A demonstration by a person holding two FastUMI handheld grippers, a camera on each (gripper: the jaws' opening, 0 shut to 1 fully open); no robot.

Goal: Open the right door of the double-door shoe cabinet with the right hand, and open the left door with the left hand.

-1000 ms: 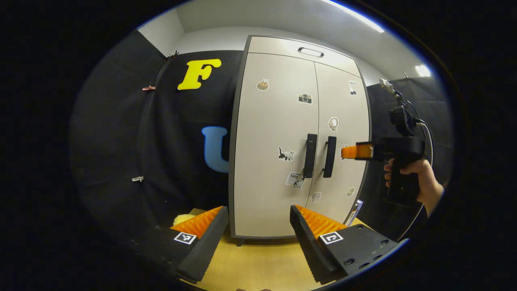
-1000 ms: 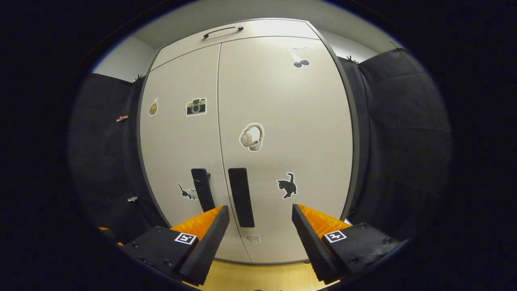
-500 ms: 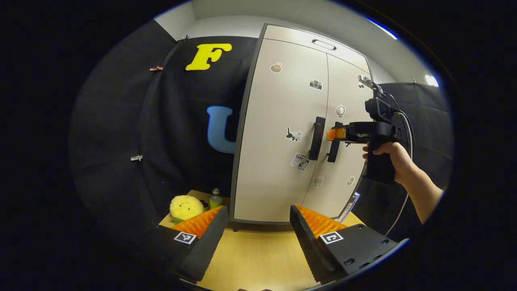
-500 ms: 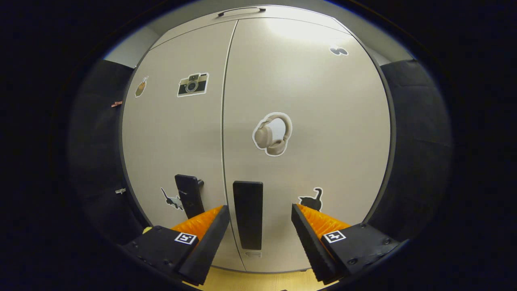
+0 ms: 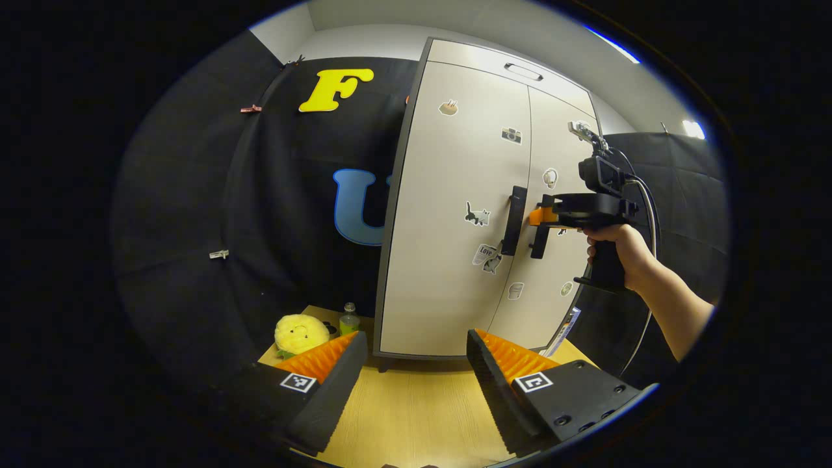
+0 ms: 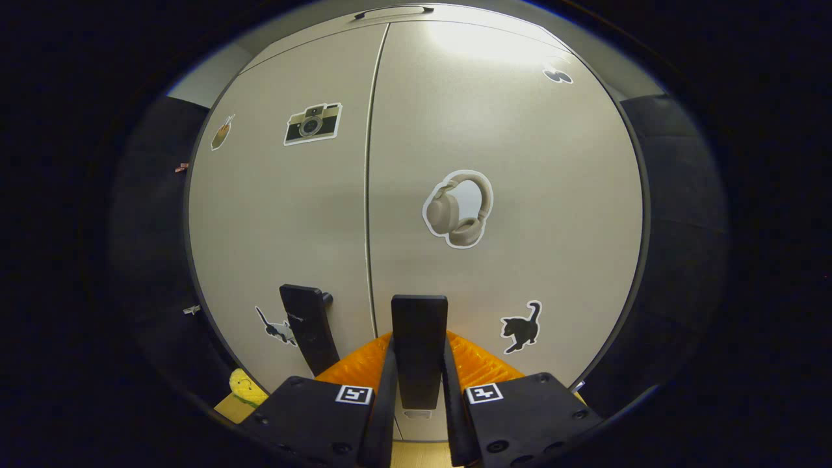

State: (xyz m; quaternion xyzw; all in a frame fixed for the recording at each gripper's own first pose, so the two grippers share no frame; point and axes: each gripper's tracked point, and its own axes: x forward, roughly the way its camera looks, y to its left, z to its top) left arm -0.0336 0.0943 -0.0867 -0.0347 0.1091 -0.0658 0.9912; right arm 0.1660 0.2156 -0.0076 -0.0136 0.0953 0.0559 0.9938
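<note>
Your right gripper (image 6: 419, 390) is pinched on the right door's handle (image 6: 419, 348), a finger pressing on each side of the black bar, with the left door's handle (image 6: 309, 335) just beside it across the seam; both doors of the shoe cabinet (image 5: 455, 260) sit flush. Your left gripper (image 5: 413, 377) hangs spread wide and apart from the cabinet, over the wooden table (image 5: 416, 422). On that table, left of the cabinet, stand a yellow plush toy (image 5: 299, 333) and a small bottle (image 5: 349, 318), while your right hand (image 5: 614, 250) and its gripper sit in front of the right door.
</note>
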